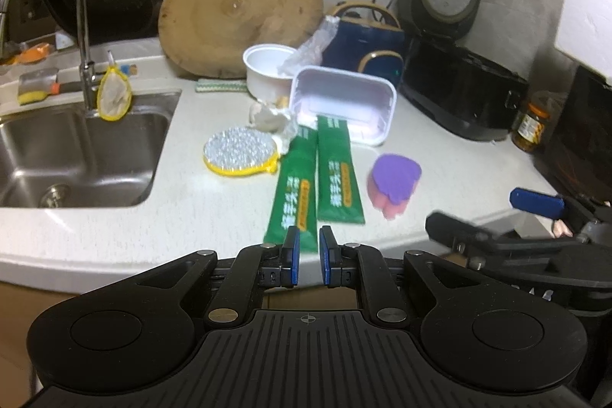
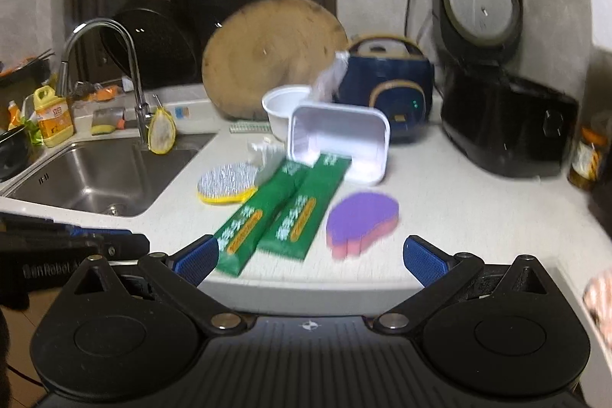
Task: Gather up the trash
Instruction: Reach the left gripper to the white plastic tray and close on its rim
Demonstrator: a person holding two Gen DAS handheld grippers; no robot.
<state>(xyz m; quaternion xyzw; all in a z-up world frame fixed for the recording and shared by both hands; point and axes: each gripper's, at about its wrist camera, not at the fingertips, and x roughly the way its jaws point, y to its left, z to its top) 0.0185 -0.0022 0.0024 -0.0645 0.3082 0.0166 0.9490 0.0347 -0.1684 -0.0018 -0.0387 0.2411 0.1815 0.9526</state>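
both grippers hover at the near edge of the counter, neither holding anything.

the left gripper (image 1: 309,245) has its blue pads drawn nearly together with only a narrow slot between them and nothing in it; the near end of one green sachet (image 1: 294,197) shows just beyond its tips, whether touched or not cannot be told. the right gripper (image 2: 310,260) stands wide open, its blue pads well apart and empty, framing the near ends of the two green sachets (image 2: 267,217) and the purple sponge (image 2: 361,217). the trash lies mid-counter, right of the sink (image 1: 76,155): sachets side by side, their far ends against the white rectangular tray (image 1: 344,102), a white round cup (image 1: 267,67) behind it, crumpled tissue (image 1: 267,117) beside a yellow-rimmed scrubber (image 1: 239,150).
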